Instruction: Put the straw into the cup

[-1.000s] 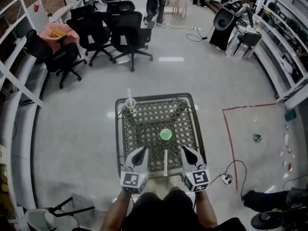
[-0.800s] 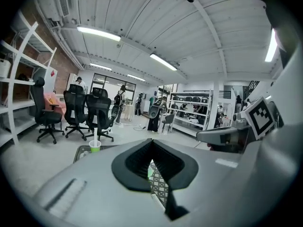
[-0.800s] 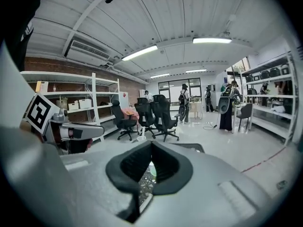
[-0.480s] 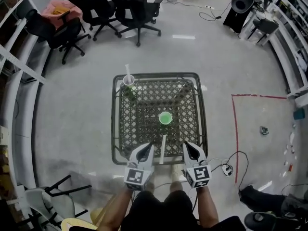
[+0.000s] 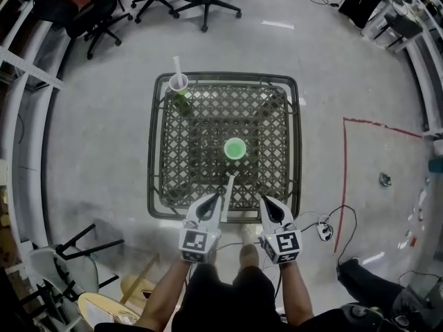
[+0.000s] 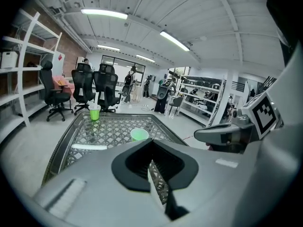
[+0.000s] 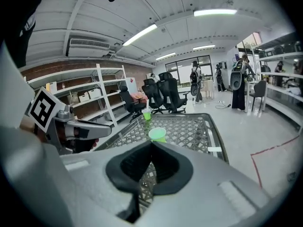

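Grey concrete floor and office chairs surround a dark lattice bench [image 5: 154, 151]. The only print is the black-and-white square markers on both cubes. The left hand-held gripper [image 5: 215, 200] is closed on nothing. Its tip overlaps the white straw [image 5: 230, 183] and hides part of it, so contact is unclear. The right hand-held gripper [image 5: 265, 202], also closed, sits just right of the straw. The green cup [image 5: 234, 148] stands beyond both.
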`<state>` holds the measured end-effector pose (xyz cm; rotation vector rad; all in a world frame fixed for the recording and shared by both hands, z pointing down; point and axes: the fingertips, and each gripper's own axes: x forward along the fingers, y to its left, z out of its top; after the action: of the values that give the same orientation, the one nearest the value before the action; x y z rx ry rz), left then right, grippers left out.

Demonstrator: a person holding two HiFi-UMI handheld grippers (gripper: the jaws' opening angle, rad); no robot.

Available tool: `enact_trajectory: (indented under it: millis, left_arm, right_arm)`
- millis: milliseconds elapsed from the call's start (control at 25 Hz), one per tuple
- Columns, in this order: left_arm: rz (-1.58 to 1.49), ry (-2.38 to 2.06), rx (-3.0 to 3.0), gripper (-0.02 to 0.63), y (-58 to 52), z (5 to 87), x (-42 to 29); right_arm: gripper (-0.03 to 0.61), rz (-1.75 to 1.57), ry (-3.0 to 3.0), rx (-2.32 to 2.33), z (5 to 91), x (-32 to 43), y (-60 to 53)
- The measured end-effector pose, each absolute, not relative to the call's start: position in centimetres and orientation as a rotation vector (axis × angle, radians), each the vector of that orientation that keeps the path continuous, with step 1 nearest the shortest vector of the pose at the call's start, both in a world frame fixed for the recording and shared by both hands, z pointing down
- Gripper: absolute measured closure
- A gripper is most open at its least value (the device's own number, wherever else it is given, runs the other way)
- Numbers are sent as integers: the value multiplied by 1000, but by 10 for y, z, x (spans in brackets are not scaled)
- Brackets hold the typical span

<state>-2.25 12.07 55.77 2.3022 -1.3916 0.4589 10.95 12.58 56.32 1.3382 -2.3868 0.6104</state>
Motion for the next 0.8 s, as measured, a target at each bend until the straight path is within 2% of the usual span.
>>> enact_trajectory:
  millis: [320, 440, 720, 800]
  left_arm:
    - [542, -1344, 2209, 606, 114, 609, -8]
    - [579, -1301, 2160, 578, 107, 628, -2]
    - [689, -1239, 2094, 463, 108, 679, 18]
    - [730, -1229, 2056, 451, 105, 692, 21]
  right_arm:
    - [575, 662, -2357, 1328, 594, 128, 110]
    - [575, 680, -2340, 1320, 604, 136, 102]
    - [575, 730, -2305, 1339, 639, 160, 109]
    - [575, 736, -2300, 1346, 643, 165, 106]
